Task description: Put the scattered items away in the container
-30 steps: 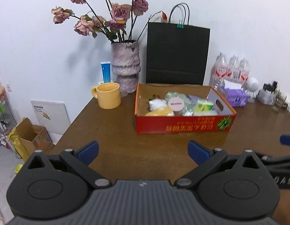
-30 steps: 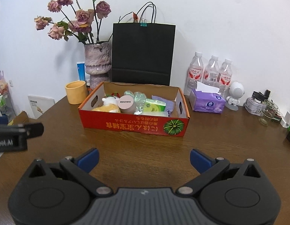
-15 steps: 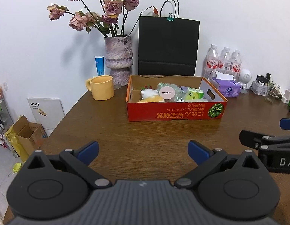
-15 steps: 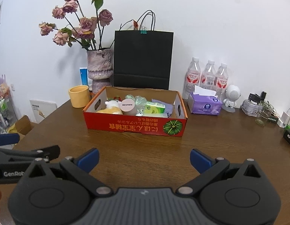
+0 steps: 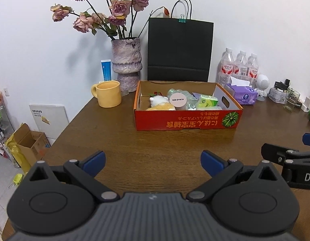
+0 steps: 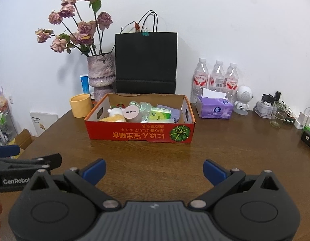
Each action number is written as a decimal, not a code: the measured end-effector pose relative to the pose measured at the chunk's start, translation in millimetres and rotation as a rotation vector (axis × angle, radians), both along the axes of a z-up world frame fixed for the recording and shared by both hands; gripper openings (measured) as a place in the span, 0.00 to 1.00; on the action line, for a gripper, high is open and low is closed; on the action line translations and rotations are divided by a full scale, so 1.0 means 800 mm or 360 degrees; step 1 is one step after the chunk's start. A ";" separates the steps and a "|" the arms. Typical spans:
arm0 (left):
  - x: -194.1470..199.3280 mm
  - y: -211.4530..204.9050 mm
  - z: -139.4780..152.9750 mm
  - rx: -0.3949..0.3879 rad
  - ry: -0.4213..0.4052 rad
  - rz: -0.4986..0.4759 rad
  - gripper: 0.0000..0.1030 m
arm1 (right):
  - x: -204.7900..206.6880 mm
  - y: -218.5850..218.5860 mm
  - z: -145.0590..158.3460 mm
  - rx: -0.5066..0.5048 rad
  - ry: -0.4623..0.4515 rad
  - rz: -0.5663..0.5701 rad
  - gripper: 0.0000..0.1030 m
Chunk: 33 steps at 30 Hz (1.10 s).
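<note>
A red cardboard box (image 5: 187,121) (image 6: 138,135) stands on the brown table (image 5: 155,146) (image 6: 155,152). Inside lie a plush toy (image 5: 160,103) (image 6: 115,114), a pink-lidded jar (image 5: 178,100) (image 6: 131,112), a green packet (image 5: 207,101) (image 6: 160,114) and clear wrapping. My left gripper (image 5: 152,161) is open and empty, well in front of the box. My right gripper (image 6: 153,169) is open and empty, also in front of it. Each gripper shows at the edge of the other's view.
Behind the box stand a yellow mug (image 5: 108,96) (image 6: 80,105), a vase of dried roses (image 5: 126,64) (image 6: 100,74) and a black paper bag (image 5: 180,50) (image 6: 145,63). To the right are water bottles (image 6: 216,78), a purple tissue pack (image 6: 214,107) and small gadgets.
Both grippers have drawn back from the box, which now looks smaller and farther. Their jaws stay open.
</note>
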<state>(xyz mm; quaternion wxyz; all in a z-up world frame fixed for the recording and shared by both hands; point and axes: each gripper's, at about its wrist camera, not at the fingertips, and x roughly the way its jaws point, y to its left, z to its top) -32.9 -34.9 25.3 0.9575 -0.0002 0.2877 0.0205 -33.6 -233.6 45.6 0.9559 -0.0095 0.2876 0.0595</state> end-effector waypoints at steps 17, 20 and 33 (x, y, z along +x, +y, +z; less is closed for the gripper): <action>-0.002 -0.004 -0.005 -0.0043 0.0007 -0.0027 1.00 | 0.001 -0.001 -0.006 0.0010 0.0016 0.0011 1.00; -0.001 -0.002 -0.005 -0.0050 0.0009 -0.0019 1.00 | 0.001 -0.002 -0.006 0.0012 0.0018 0.0010 1.00; -0.003 0.000 -0.004 -0.0040 -0.0006 -0.0018 1.00 | 0.001 -0.003 -0.007 0.0007 0.0031 0.0004 1.00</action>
